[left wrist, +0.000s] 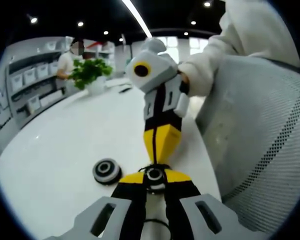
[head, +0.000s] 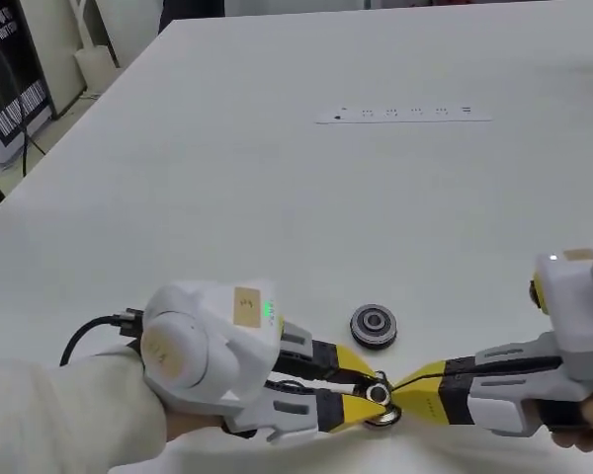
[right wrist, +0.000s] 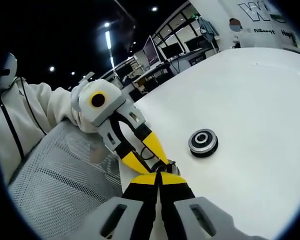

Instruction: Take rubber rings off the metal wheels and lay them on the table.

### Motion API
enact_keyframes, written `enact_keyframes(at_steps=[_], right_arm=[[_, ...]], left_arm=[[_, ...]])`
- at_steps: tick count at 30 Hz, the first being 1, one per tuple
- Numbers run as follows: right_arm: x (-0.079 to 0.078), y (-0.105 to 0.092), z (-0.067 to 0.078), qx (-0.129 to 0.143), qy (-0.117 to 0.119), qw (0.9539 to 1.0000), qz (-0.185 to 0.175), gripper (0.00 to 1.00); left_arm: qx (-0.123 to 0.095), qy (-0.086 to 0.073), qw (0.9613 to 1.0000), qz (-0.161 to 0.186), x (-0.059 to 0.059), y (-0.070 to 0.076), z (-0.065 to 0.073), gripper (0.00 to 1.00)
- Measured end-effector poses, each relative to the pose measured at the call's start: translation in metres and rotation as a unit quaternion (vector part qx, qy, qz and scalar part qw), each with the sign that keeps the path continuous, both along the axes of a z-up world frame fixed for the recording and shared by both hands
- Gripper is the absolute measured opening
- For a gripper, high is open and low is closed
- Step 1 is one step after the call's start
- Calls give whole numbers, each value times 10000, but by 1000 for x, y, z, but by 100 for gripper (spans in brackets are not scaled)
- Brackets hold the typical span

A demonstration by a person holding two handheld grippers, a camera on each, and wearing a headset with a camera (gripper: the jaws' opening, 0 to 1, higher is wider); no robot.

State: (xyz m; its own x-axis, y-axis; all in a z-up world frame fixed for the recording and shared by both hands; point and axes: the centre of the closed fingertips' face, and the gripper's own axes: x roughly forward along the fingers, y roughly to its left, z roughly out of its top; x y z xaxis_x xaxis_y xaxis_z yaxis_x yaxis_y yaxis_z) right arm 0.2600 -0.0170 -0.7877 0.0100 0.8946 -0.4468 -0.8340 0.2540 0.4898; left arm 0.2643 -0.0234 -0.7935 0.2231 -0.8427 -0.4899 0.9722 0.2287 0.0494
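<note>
- While the two grippers meet tip to tip near the front edge of the table (head: 277, 197), the left gripper (head: 368, 394) is clamped on a wheel (head: 380, 395), one jaw on either side of it.
- Right gripper (head: 403, 383): jaws pressed together with no gap visible, and the tips touch the right rim of the held wheel. Whether rubber is pinched between them cannot be told, because no ring can be made out apart from the wheel.
- Governing relation: the held wheel lies straight ahead of the right gripper's tips. The two grippers lie nearly along one line, the left pointing right and the right pointing left.
- Judgement: any pull on the ring has to run back along that line, away from the left gripper, with the left acting as the anchor.
- Second wheel (head: 374, 326): flat on the table just beyond the meeting point, clear of both grippers. Its dark outer band suggests the ring is still fitted.
- Nearness: both sets of tips are about equally close to the second wheel. Only the right has nothing large in its jaws.
</note>
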Motion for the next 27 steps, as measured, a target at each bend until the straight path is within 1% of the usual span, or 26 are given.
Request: enact_keyframes(at_steps=[1,2,3,6,12,13,15,16,19,23,25,27], right_arm=[[1,1,2,34,-11,10000,-16,0],[2,1,2,13,-53,10000,-18,0],[4,0,0,-63,-120,9999,-21,0],[5,-1,-1,-56,-99,9999,-42,0],[6,-3,-1,-98,-157,9998,-64,0],[7,-3,-1,-106,-163,9998,-69,0],[7,-3,-1,-114,-167,9998,-79,0],[8,-4,0,-116,-174,9997,-85,0],[8,-5,0,-139,-194,9997,-92,0],[10,-6,1,-157,-215,9996,-115,0],[10,-6,2,-165,-218,9996,-116,0],[10,-7,3,-164,-227,9995,-119,0]], left_arm=[[1,-2,10000,2,0,0,0,13],[1,-2,10000,5,0,0,0,13],[2,-3,10000,7,0,0,0,13],[4,0,10000,12,0,-1,0,14],[8,45,10000,42,0,-1,0,14],[20,63,10000,47,0,-1,1,14],[77,151,9998,63,0,-1,1,14],[85,157,9998,55,0,-1,2,14],[86,158,9998,-15,-1,-1,7,16],[-21,170,9999,-9,-1,-1,16,19],[-46,187,9998,-35,-3,-1,20,22],[-64,170,9998,-57,-4,0,24,25]])
